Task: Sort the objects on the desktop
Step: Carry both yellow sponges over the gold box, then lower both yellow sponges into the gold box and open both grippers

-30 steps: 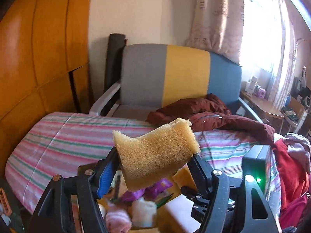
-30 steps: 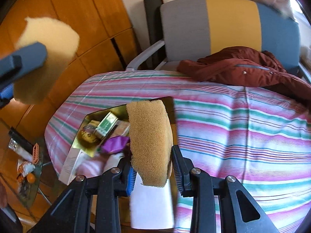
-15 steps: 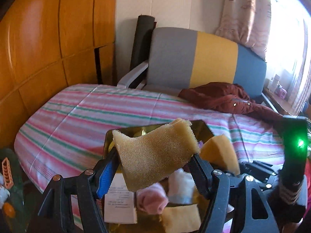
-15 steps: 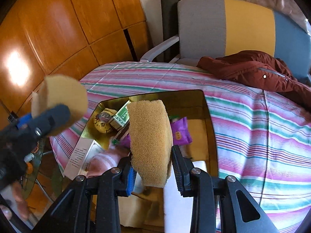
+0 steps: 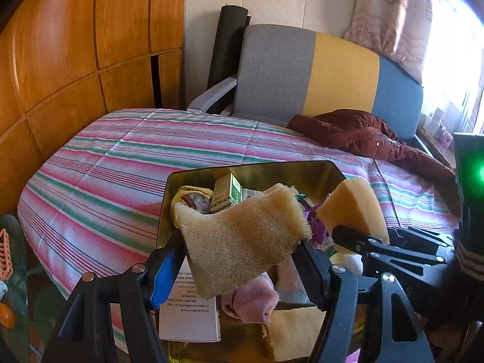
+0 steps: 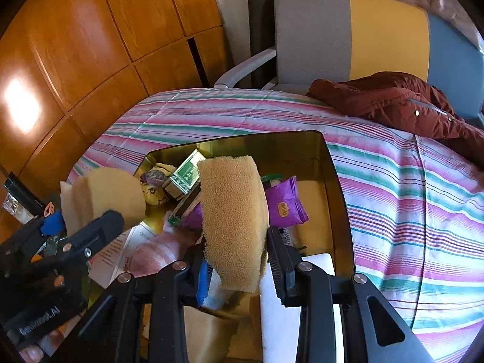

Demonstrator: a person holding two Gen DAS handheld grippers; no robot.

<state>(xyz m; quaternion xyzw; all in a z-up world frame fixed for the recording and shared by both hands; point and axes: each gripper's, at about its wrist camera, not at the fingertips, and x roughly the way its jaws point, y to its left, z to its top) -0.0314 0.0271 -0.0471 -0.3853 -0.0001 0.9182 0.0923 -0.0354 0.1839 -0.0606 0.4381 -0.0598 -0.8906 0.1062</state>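
On the left, the left hand-held gripper is opened wide because it grips a big yellow sponge by its two ends. The sponge bends up at one end like a soft boot. It looks bumpy, full of tiny holes, and easy to squash. It hangs in the air just over the near edge of the gold tray, probably so it can be put down with the other things.

The gold tray sits on a bed with a striped cover. It is shiny and holds a jumble: a green and white box, a purple packet, a pink rolled sock, and a flat yellow sponge piece lying at the near end. A white paper sheet lies by the left side of the tray.

On the right, the right hand-held gripper is squeezed almost all the way in on a second sponge. This one stands up tall, held by its thin sides, so the jaws need only a small gap. It also hangs over the tray, above the purple packet.

Both sponges look alike, so I think they belong in one pile. A red-brown jacket lies far back on the bed.
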